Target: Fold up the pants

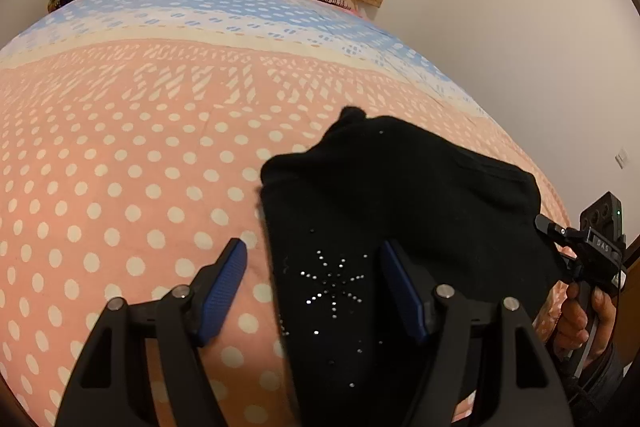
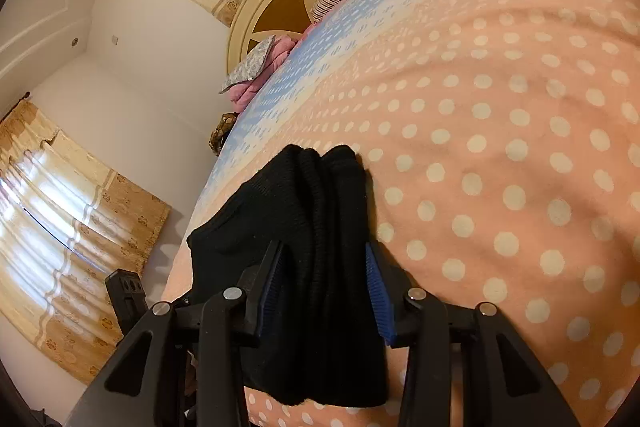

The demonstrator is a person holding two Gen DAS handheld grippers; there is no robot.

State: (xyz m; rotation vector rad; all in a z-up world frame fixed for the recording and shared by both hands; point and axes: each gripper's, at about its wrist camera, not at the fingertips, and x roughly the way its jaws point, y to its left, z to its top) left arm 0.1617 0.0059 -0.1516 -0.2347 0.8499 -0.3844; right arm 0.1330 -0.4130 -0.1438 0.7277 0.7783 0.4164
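Left wrist view: black pants [image 1: 384,211], folded into a compact bundle, are seen on the dotted bedspread [image 1: 120,167], with the left gripper [image 1: 314,291] straddling the bundle's left edge, jaws moderately wide, one pad over bare spread, the other over cloth, no pinch evident. The right gripper [image 2: 326,291] is seen narrower, its blue pads [image 2: 376,291] bracketing a thick ribbed stack whose long axis runs straight ahead between the fingers; firm pressure cannot be told. The right hand is judged nearer a grip.
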